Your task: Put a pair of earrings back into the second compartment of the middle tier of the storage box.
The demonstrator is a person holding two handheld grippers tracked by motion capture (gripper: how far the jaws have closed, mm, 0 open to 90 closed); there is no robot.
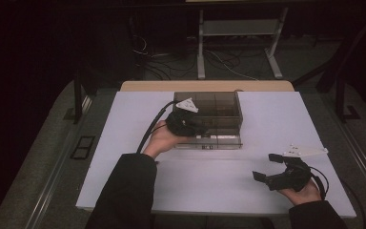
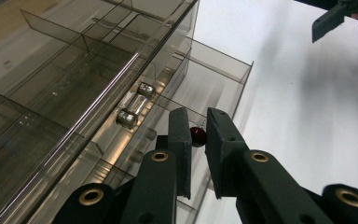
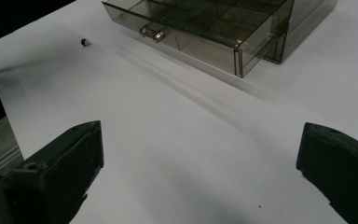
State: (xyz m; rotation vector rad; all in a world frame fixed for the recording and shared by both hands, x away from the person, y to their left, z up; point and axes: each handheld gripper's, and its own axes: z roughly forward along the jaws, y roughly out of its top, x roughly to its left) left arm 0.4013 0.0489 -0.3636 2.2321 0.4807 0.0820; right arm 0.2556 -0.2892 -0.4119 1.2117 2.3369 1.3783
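A smoky clear drawer box [image 1: 219,107] stands at the middle back of the white table, with its lower drawer [image 1: 214,140] pulled out toward me. My left gripper [image 1: 196,127] hangs over the drawer's left part. In the left gripper view its jaws [image 2: 198,119] stand close together, shut on a small dark red bead [image 2: 197,136] above the drawer's compartments, beside the clear drawer handle [image 2: 134,105]. My right gripper [image 1: 265,166] rests open at the table's front right with nothing between its jaws [image 3: 200,154]. It faces the box [image 3: 242,28].
The white table top [image 1: 267,114] has a wooden strip [image 1: 205,86] along its back edge. A tiny dark piece [image 3: 84,42] lies on the table left of the drawer in the right gripper view. Cables and a metal stand [image 1: 238,43] sit on the floor behind.
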